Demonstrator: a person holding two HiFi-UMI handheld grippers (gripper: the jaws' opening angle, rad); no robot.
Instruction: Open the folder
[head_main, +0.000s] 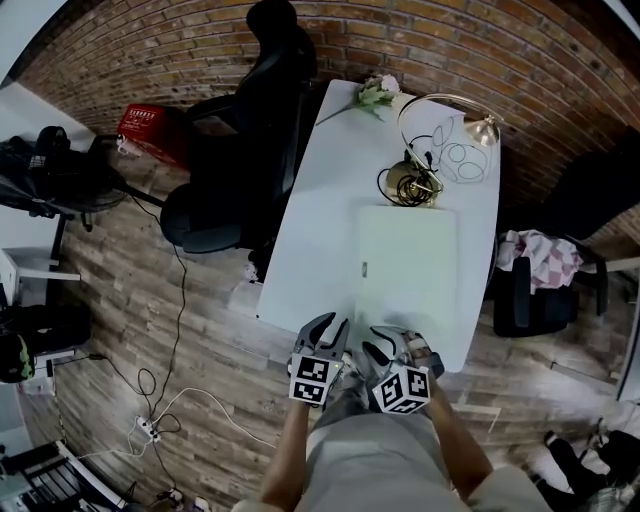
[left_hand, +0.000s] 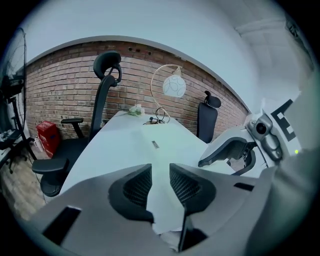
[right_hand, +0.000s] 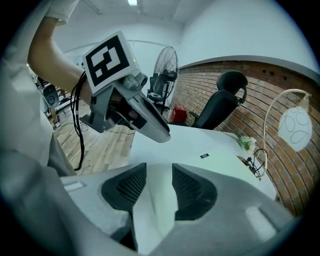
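A pale, flat folder (head_main: 407, 262) lies shut on the white table (head_main: 320, 180), with a small label (head_main: 364, 268) near its left edge. Both grippers hover side by side over the table's near edge, just short of the folder. My left gripper (head_main: 330, 325) (left_hand: 160, 172) shows a narrow gap between its pads with nothing in it. My right gripper (head_main: 390, 340) (right_hand: 159, 172) stands open, also empty, with only the table showing between its pads. The folder (left_hand: 165, 145) stretches ahead in the left gripper view, and the right gripper (left_hand: 230, 152) shows at that view's right.
At the table's far end stand an arched lamp (head_main: 470, 125), a coil of cables (head_main: 410, 185) and a flower (head_main: 375, 92). A black office chair (head_main: 240, 130) stands at the left, another chair with a cloth (head_main: 540, 265) at the right. Cords (head_main: 145, 430) lie on the floor.
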